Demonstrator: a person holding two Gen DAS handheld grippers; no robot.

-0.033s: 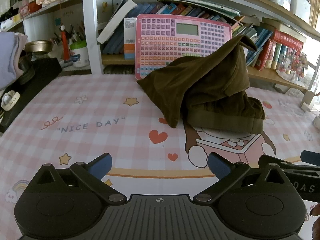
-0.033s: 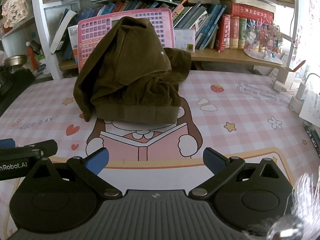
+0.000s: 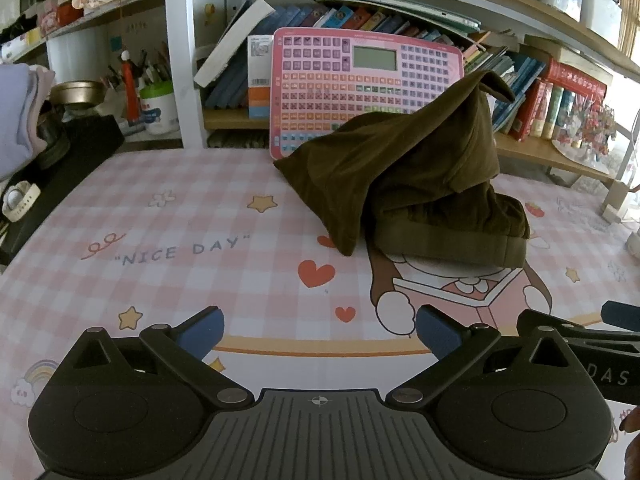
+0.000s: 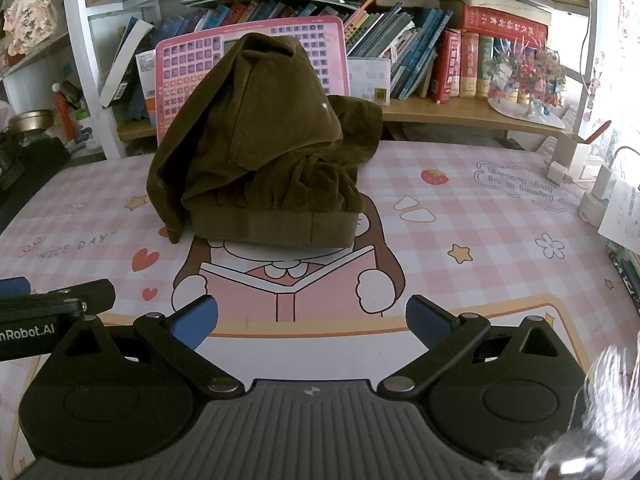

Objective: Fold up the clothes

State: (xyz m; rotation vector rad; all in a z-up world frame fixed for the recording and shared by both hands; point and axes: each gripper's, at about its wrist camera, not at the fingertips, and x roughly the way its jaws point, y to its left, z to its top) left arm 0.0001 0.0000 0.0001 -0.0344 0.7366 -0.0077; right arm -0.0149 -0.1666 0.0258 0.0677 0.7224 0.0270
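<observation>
An olive-brown corduroy garment lies crumpled in a tall heap on the pink checked table mat, its ribbed hem facing me. In the right wrist view the garment sits straight ahead, propped against a pink board. My left gripper is open over the mat, short of the heap and to its left, with nothing between its blue pads. My right gripper is also open and empty, directly in front of the hem. Each gripper shows at the edge of the other's view.
A pink keyboard board leans on the bookshelf behind the heap. Folded lilac cloth and a black box sit at the left edge. White chargers and papers stand on the right.
</observation>
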